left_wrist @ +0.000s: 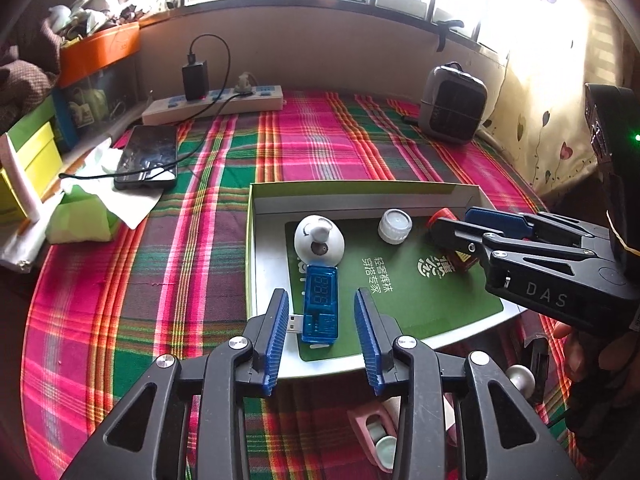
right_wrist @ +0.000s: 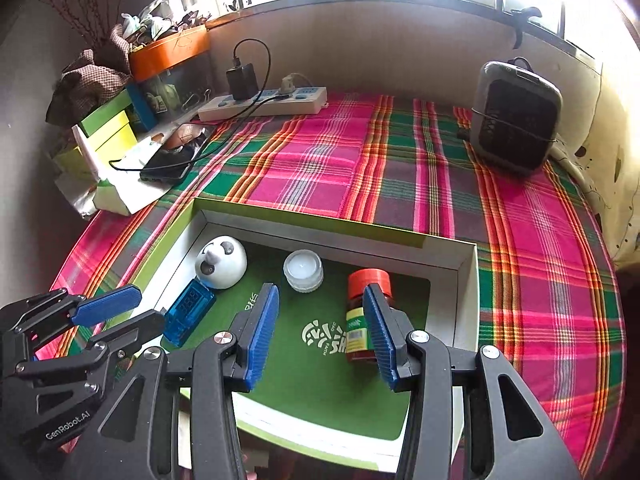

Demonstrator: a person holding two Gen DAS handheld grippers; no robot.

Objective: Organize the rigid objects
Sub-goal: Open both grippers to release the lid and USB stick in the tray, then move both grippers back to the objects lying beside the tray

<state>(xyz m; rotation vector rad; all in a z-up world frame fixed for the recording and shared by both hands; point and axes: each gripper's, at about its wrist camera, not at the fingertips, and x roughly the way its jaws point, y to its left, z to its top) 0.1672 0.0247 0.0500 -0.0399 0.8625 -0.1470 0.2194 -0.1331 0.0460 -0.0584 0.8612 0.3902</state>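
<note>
The shallow box (right_wrist: pixel 466 280) on the plaid cloth (right_wrist: pixel 520 240) holds a blue USB meter (left_wrist: pixel 319 304) reading 888, a white dome figure (left_wrist: pixel 319 238), a clear cap (right_wrist: pixel 303 270) and a red-capped jar (right_wrist: pixel 366 312). Both the left gripper (left_wrist: pixel 322 336) and right gripper (right_wrist: pixel 322 336) gape wide above it, empty.

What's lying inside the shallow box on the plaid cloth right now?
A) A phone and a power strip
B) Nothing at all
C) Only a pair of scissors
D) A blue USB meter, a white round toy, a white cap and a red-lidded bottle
D: the box holds the blue USB meter, the white round toy, the white cap and the red-lidded bottle, all on its green liner.
</note>
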